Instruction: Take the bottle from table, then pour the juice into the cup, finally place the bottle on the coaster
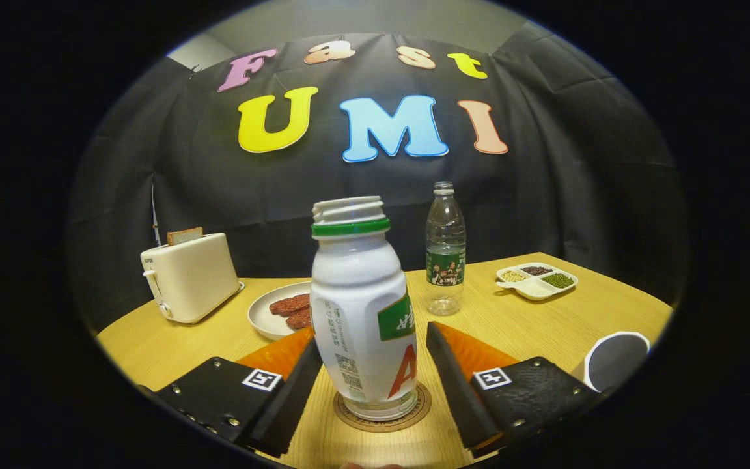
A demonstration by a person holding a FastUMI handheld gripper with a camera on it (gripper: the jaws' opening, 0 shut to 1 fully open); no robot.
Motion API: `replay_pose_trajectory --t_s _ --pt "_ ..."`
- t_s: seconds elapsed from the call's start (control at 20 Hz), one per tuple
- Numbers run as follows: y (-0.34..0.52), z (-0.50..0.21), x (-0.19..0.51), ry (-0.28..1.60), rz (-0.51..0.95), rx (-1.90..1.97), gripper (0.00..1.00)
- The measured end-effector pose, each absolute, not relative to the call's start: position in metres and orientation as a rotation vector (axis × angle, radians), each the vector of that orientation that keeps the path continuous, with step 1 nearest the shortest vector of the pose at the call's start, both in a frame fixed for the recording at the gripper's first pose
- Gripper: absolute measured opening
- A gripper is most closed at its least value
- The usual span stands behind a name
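Both fingers of gripper [370,384] spread, clear of bottle [363,306] standing upright between them on coaster [342,412]; cup [614,359] off right.

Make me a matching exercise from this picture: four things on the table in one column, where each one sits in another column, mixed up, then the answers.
Things:
1. white bottle
2. toaster
3. clear bottle
4. cup

Places:
A. beside the right finger
B. on the coaster, between the open fingers
C. beyond the plate, at the wall
D. next to the divided dish

Pairs: 1-B, 2-C, 3-D, 4-A
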State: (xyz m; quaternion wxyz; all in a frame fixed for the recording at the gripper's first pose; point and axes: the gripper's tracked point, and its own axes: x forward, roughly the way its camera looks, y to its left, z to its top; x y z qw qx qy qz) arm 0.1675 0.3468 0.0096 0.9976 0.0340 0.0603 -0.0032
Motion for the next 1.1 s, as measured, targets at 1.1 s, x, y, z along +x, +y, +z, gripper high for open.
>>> replay_pose_trajectory --t_s 1.1 --pt "0.312 0.173 0.08 -0.063 0.02 0.103 0.96"
